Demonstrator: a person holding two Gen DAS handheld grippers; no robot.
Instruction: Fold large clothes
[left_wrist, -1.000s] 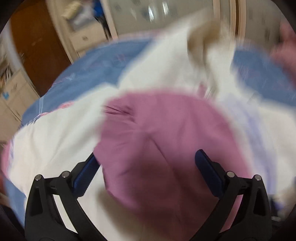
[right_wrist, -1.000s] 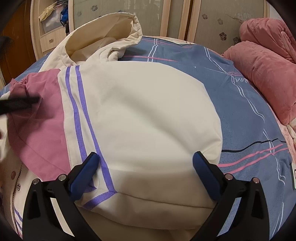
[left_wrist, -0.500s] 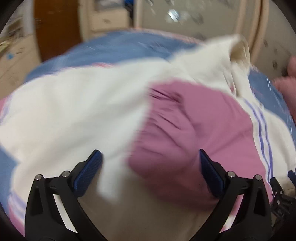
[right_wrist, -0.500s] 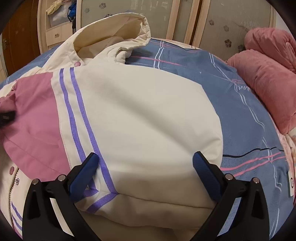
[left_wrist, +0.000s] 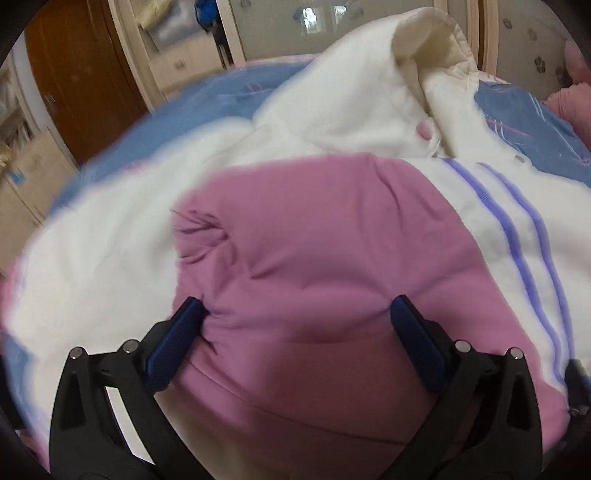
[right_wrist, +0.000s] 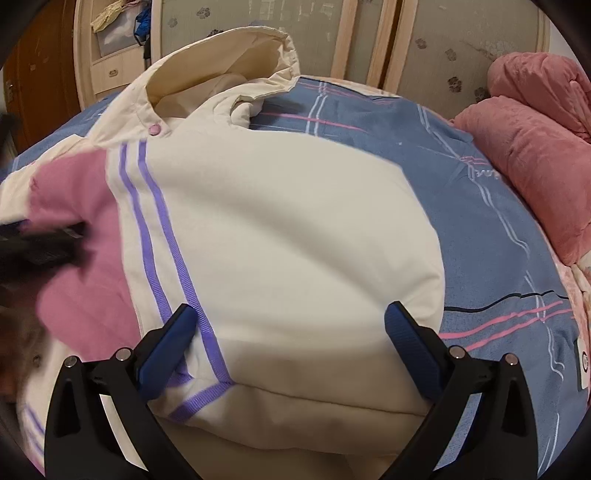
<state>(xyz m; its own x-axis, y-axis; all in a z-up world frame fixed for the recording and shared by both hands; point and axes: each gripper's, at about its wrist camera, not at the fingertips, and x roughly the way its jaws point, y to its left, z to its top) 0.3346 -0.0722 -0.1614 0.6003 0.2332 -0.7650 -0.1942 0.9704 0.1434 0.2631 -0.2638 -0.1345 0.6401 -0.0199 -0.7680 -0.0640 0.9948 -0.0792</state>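
Lying spread across the blue bed sheet with pink and white lines (right_wrist: 491, 229), the cream padded hooded jacket with a mauve-pink panel and purple stripes (right_wrist: 288, 236) looks soft, bulky and light, likely to puff and slump when lifted. On the left, the left gripper (left_wrist: 297, 314) has its fingers spread wide, one touching the pink panel. On the right, the right gripper (right_wrist: 288, 325) hovers open-fingered over the cream sleeve; hems and cuffs seem the firmest holds.

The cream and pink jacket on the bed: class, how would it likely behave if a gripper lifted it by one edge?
The jacket looks puffy and creased, so it would probably sag and drape, not stay flat. Its bulk suggests it is light for its size. The hood would likely flop.
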